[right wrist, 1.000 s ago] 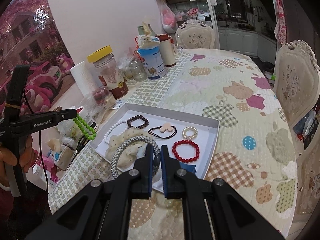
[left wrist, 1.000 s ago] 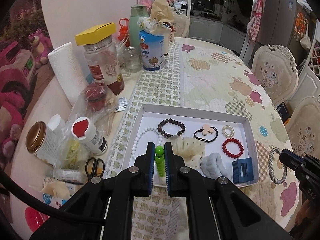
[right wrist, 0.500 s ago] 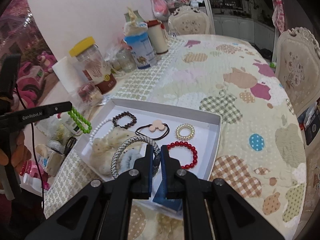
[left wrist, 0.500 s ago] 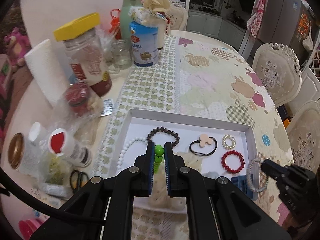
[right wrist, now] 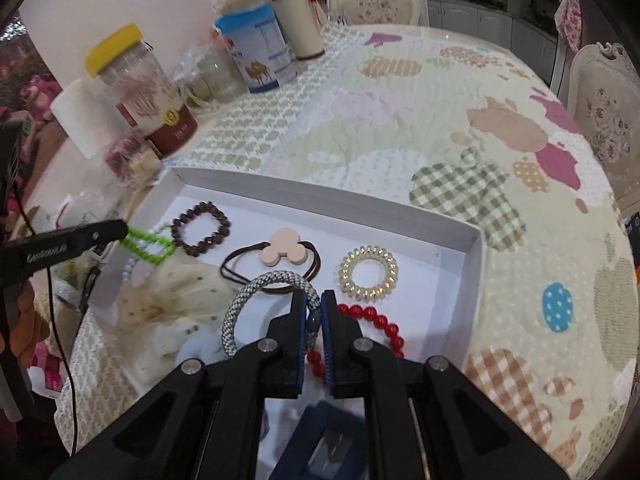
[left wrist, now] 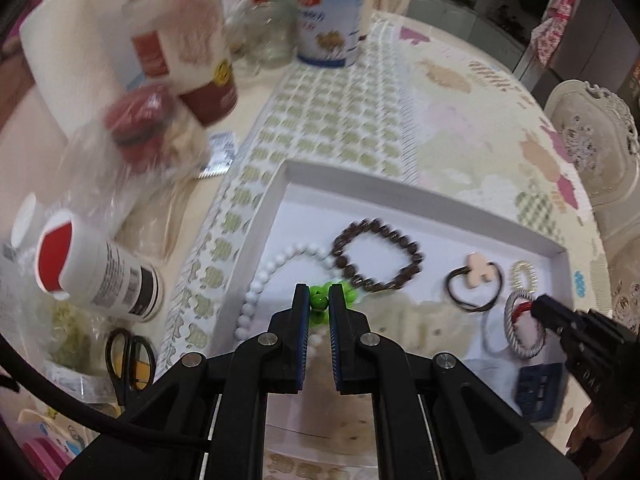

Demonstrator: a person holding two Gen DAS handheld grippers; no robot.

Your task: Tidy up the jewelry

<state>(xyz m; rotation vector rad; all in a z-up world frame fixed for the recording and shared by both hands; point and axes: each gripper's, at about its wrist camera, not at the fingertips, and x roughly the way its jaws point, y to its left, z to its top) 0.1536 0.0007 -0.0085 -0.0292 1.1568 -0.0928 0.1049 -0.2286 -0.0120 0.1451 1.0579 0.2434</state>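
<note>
Two grippers (left wrist: 319,300) (right wrist: 314,312); perhaps seven bracelets (right wrist: 200,229).

The left tool (right wrist: 120,230), seen from the right wrist, bears faint lettering that reads roughly "GenRobot.AI".

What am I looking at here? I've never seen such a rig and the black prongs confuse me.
No robot: a person holds a two-finger tool in each hand, each with a camera looking along its fingers. The left tool is shut on a green bead bracelet; the right tool is shut on a grey woven bangle. Both hang over a white tray with a brown bead bracelet, a hair tie, a spiral ring and red beads.
</note>
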